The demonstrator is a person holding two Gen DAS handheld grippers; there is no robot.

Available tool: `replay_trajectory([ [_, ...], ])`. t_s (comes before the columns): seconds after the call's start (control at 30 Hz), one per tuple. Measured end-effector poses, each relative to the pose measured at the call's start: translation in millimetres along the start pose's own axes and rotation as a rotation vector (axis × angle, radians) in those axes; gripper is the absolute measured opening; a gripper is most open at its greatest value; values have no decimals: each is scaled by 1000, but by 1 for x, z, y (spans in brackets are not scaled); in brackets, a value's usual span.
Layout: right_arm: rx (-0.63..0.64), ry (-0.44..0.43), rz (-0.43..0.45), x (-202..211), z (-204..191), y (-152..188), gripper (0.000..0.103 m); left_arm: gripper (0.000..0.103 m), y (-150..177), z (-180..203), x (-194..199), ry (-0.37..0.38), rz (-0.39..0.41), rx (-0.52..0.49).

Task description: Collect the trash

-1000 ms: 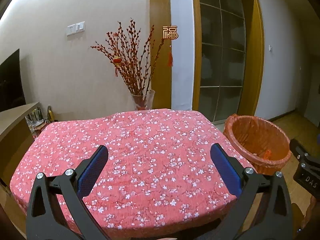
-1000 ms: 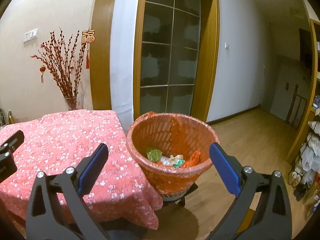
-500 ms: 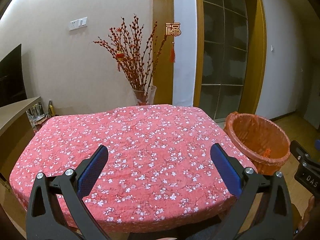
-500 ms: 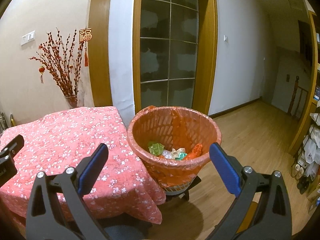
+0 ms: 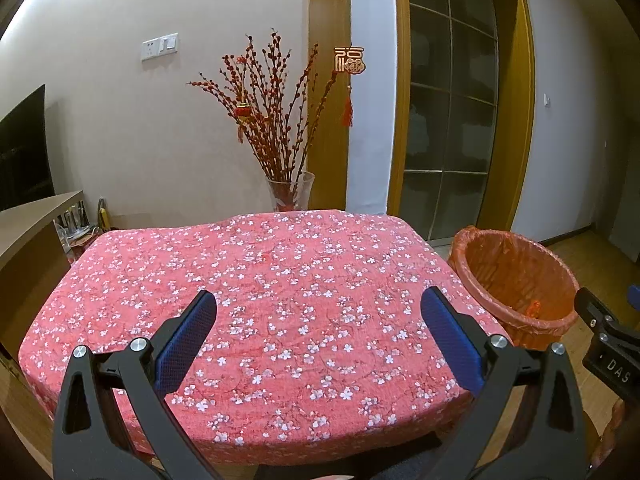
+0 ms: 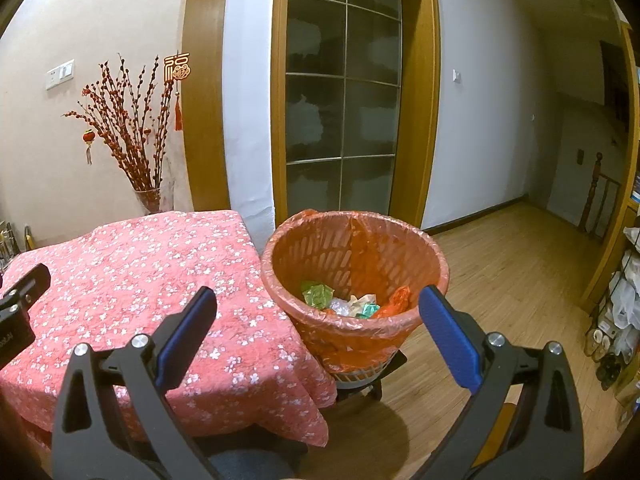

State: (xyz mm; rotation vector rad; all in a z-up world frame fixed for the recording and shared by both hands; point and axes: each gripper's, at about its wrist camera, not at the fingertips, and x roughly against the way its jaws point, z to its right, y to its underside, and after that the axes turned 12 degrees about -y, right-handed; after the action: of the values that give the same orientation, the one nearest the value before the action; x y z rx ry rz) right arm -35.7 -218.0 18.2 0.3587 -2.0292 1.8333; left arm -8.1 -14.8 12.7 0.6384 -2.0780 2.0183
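Observation:
An orange-lined waste basket [image 6: 356, 276] stands on a small wheeled stand right of the table, and its rim [image 5: 516, 276] also shows in the left wrist view. Inside lie crumpled wrappers [image 6: 352, 302], green, white, teal and orange. My right gripper [image 6: 318, 316] is open and empty, held in front of the basket. My left gripper [image 5: 318, 320] is open and empty above the table [image 5: 256, 276], whose pink floral cloth has nothing lying on it. Part of the right gripper's body [image 5: 608, 348] shows at the left view's right edge.
A glass vase of red branches [image 5: 286, 184] stands behind the table by the wall. A wooden cabinet [image 5: 28, 232] is at the left. Glass-paned doors [image 6: 344, 112] are behind the basket. Wood floor [image 6: 504, 280] stretches right toward a shelf rack [image 6: 624, 300] of bags.
Both cameras have pulled back and tilted up a little, so the table and the basket sit lower and smaller in view. Both grippers stay open and empty.

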Motion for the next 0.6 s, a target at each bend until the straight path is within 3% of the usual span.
replay_trajectory([
  [0.6, -2, -7, -8, -2, -2, 1, 99, 101, -1, 0, -3, 3, -10, 7],
])
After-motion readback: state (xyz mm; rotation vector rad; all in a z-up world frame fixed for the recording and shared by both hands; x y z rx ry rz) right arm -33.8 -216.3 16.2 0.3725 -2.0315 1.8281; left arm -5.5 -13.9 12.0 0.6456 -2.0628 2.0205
